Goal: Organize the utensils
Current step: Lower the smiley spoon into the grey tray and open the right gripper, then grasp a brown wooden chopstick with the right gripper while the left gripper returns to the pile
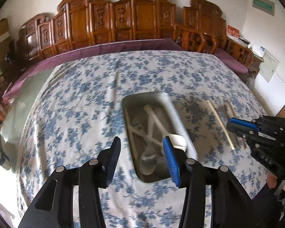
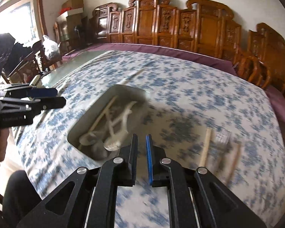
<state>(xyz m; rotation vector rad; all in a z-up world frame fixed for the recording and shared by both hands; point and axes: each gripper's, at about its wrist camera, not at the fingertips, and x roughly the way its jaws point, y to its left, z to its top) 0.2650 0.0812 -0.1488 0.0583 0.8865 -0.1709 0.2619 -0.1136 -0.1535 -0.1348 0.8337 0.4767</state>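
Observation:
A white rectangular tray (image 1: 177, 117) sits on the blue-flowered tablecloth and holds several pale utensils (image 1: 152, 125), among them spoons and a chopstick. My left gripper (image 1: 142, 159) is open and empty, just above the tray's near end. Loose chopsticks (image 1: 221, 124) and a clear fork lie on the cloth right of the tray. My right gripper (image 2: 142, 157) is nearly shut with a narrow gap and nothing between the fingers, hovering between the tray (image 2: 81, 121) and the loose chopsticks (image 2: 205, 148). It also shows at the right of the left wrist view (image 1: 237, 125).
The table (image 1: 85, 87) is covered with a flowered cloth over a purple one. Carved wooden chairs (image 1: 123, 19) line the far side. Another chopstick (image 2: 133, 77) lies on the cloth beyond the tray. Both views are motion-blurred.

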